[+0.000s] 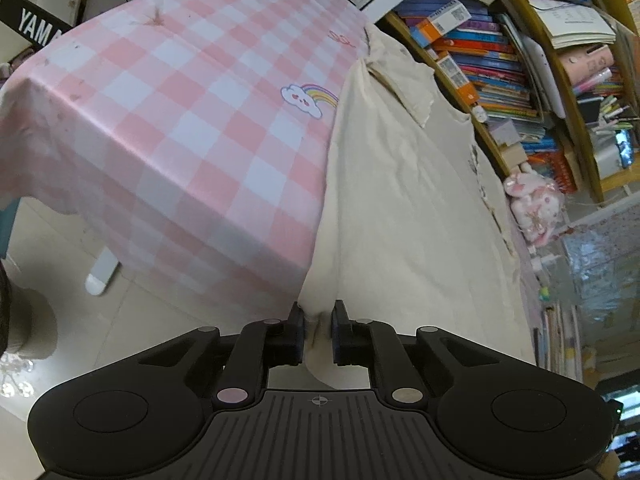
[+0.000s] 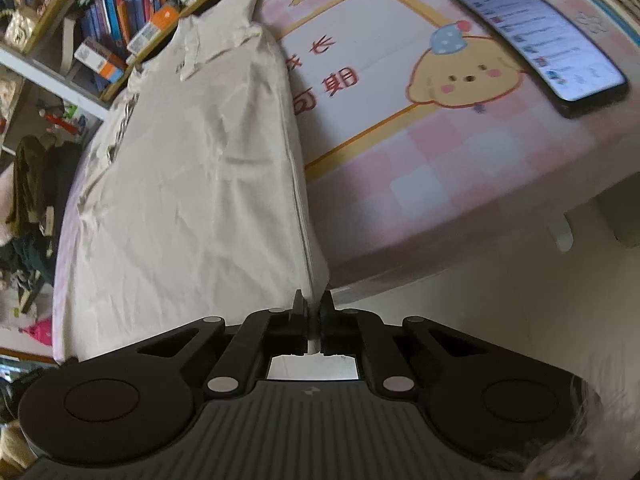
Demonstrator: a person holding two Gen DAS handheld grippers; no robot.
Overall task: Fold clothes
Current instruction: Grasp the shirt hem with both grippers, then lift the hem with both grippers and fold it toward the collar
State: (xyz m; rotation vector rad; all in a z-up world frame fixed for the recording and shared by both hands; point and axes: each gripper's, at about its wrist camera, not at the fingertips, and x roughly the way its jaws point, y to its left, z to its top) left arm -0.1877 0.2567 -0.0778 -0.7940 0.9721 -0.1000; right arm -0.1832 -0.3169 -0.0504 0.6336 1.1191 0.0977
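Garment [image 1: 400, 200], cream-coloured, lies stretched along the pink checked tabletop [image 1: 168, 120], its near edge hanging over the front. In the left wrist view the left hand-held gripper [image 1: 318, 330] pinches that near corner, probably so the cloth can be lifted for a fold. In the right wrist view the right hand-held gripper [image 2: 314, 326] clamps the other near corner of the garment [image 2: 192, 200], keeping the hem taut; a phone [image 2: 536, 36] lies well apart.
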